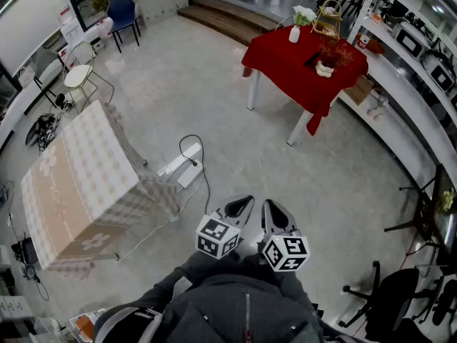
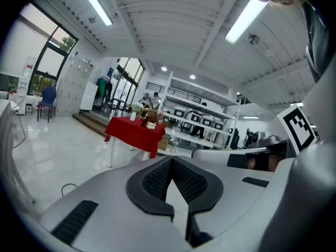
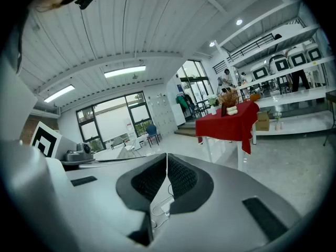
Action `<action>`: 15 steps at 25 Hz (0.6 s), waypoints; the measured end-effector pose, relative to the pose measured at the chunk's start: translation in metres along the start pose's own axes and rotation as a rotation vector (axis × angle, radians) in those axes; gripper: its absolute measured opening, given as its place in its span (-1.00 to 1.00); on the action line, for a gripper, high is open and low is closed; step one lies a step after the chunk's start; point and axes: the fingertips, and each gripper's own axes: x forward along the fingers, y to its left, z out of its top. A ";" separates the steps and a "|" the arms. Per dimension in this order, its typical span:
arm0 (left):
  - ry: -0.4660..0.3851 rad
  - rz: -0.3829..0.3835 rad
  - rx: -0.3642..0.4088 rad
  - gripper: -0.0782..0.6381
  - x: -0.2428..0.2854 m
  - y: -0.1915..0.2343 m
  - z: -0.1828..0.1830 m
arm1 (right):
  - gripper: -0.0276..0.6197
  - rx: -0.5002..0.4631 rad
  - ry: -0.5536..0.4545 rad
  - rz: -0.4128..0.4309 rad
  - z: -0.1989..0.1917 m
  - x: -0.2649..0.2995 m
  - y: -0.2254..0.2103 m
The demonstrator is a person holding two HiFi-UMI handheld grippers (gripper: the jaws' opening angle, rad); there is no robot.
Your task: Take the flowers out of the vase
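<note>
Person stands mid-room with both tools held low and close to the chest, side by side, angled slightly down toward the floor. State: left tool [image 2: 171, 163] has its jaws together, pads meeting at the tips, nothing between them. Same for the right tool [image 3: 166, 159]: jaws closed, empty, only floor and white cable visible past them. The task items are well away across open floor, on a worktop [image 1: 285, 66] with a red cloth, up and right in the head view. At its far corner a small white vase [image 1: 294, 33] stands upright with pale flowers [image 1: 304, 13] in it, just beside a gold wire basket [image 1: 328, 18]. Nearer the worktop's right edge a reddish bunch [image 1: 335, 51] sits in a cream holder [image 1: 325, 68]; it is too small to tell more. Both tools are well apart from the worktop. Left of the person is a table [image 1: 78, 170] under a checked cloth, with a power strip [image 1: 182, 168] and cable [image 1: 203, 156] on the floor beside it. A blue chair [image 1: 123, 11] stands by the far wall, steps [image 1: 221, 16] lie beyond the worktop, and shelves [image 1: 410, 56] run along the right side. A black office chair [image 1: 389, 299] is at lower right.
</note>
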 end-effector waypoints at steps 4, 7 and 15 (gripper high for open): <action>0.008 0.008 -0.010 -0.76 -0.009 0.017 -0.006 | -0.87 0.014 0.008 -0.026 -0.014 0.004 0.010; 0.018 0.003 -0.016 -0.76 -0.015 0.021 -0.014 | -0.87 0.026 0.013 -0.034 -0.022 0.003 0.016; 0.045 -0.006 -0.034 -0.76 -0.022 0.022 -0.026 | -0.87 0.078 0.053 -0.054 -0.037 0.006 0.018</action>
